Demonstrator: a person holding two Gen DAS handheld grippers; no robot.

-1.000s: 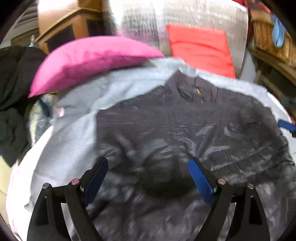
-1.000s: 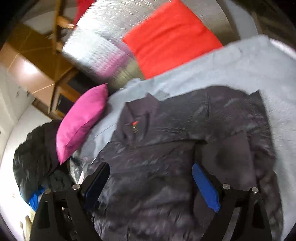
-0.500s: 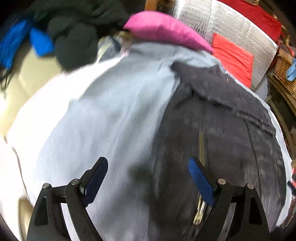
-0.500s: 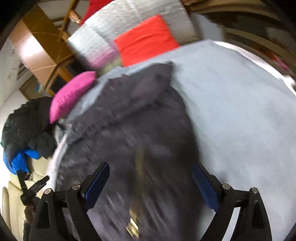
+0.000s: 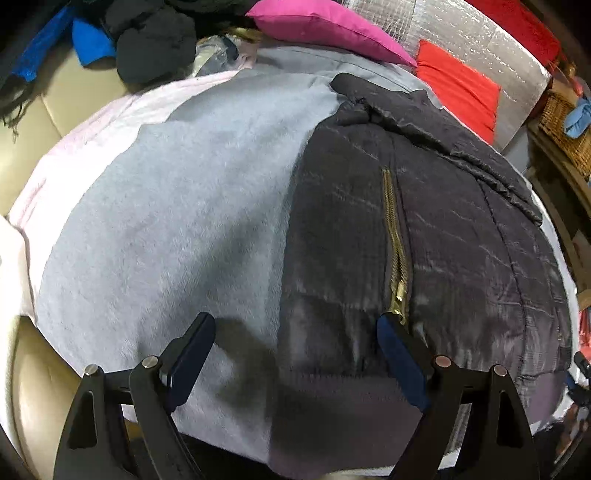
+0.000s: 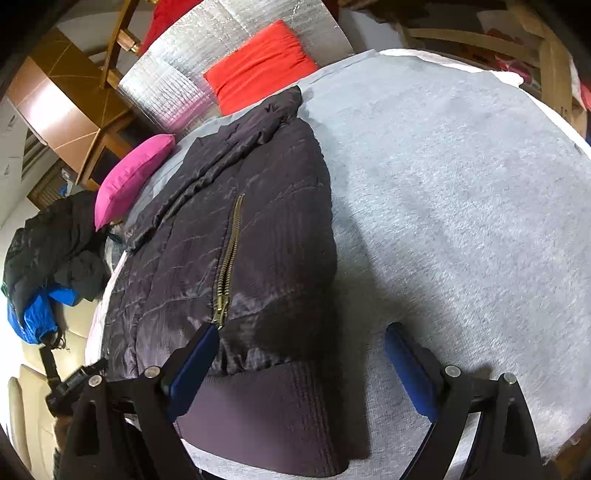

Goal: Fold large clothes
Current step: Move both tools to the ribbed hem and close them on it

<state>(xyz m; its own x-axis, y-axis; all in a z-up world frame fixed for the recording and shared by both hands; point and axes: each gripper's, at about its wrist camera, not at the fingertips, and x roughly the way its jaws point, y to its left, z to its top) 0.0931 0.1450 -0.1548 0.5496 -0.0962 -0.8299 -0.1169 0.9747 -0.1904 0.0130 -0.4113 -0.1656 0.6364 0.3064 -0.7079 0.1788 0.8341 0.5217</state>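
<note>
The padded jacket (image 5: pixel 424 229) looks soft, bulky and slippery; its ribbed hem (image 6: pixel 266 417) offers firmer hold. Both grippers, left (image 5: pixel 295 362) and right (image 6: pixel 303 369), gape wide, holding nothing.

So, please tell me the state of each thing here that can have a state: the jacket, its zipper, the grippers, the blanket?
Dark jacket: lying flat on the blanket, folded narrow, ribbed hem nearest.
Brass zipper: closed along the part that shows.
Grey blanket: spread out under the jacket.
Left gripper: open, holding nothing, above the hem's corner.
Right gripper: open, holding nothing, above the hem's other corner.
Pink pillow: lying beyond the collar.
</note>
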